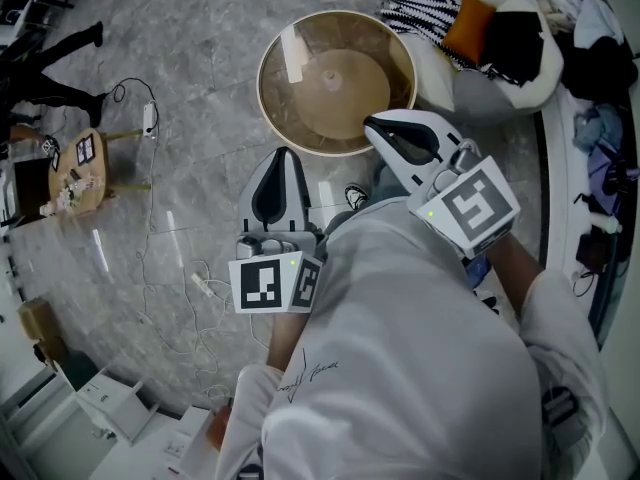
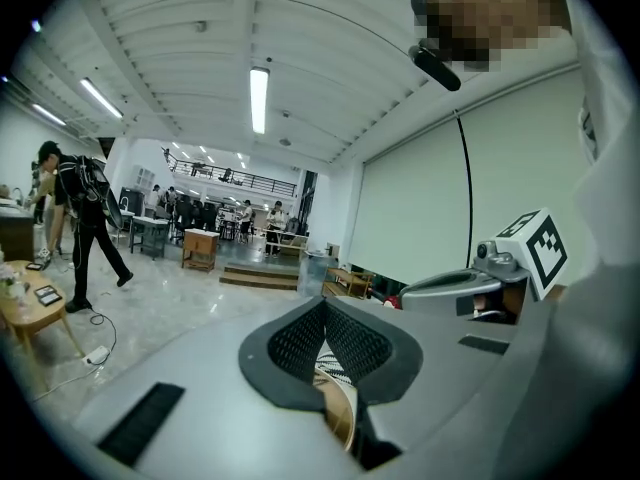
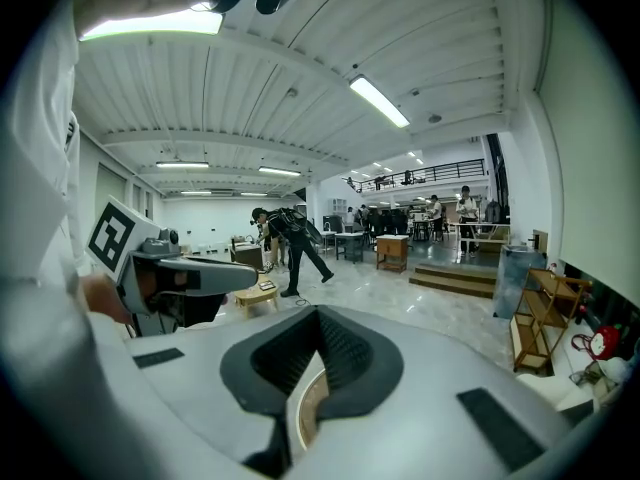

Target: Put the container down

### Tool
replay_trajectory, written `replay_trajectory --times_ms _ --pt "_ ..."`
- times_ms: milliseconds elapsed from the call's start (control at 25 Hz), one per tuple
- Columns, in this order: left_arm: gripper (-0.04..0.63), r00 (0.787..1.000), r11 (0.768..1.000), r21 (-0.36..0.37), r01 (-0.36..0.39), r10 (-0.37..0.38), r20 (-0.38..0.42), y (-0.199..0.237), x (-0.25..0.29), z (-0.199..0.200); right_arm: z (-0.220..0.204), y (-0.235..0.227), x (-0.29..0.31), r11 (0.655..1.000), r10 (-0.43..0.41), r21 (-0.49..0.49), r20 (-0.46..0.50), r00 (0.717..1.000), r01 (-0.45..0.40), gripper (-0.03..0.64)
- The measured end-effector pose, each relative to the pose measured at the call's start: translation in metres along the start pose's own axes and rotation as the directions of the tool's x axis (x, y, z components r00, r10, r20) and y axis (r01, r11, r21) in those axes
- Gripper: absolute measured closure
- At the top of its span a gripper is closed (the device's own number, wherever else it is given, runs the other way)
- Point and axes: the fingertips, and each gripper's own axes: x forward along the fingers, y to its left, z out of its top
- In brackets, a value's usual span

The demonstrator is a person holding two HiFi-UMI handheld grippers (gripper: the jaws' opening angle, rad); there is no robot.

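A round, wood-rimmed container (image 1: 335, 83) hangs above the grey marble floor in the head view. My left gripper (image 1: 283, 156) meets its near-left rim, and my right gripper (image 1: 378, 126) meets its near-right rim. In the left gripper view the jaws (image 2: 322, 313) are closed, with the container's pale wooden rim (image 2: 340, 408) pinched between the dark pads. In the right gripper view the jaws (image 3: 318, 323) are likewise shut on the curved wooden rim (image 3: 305, 408). Each gripper shows in the other's view: the right gripper (image 2: 470, 283) and the left gripper (image 3: 190, 276).
A heap of clothes (image 1: 500, 28) lies just beyond the container at the upper right. A small wooden table (image 1: 80, 173) stands at the left, with cables (image 1: 180, 268) trailing over the floor. White boxes (image 1: 110, 403) sit at the lower left. A person (image 3: 290, 238) walks farther off.
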Motion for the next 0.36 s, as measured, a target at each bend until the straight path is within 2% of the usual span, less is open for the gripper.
replay_trajectory --times_ms 200,360 --pt "0.577 0.999 1.000 0.006 0.016 -0.016 -0.044 -0.007 0.003 -0.011 -0.001 0.001 -0.005 1.000 0.002 -0.005 -0.002 1.000 -0.002 0.604" --pt "0.577 0.989 0.998 0.034 0.057 -0.052 -0.135 -0.018 0.010 -0.030 -0.003 0.000 -0.010 1.000 -0.003 -0.011 -0.009 1.000 0.003 0.604"
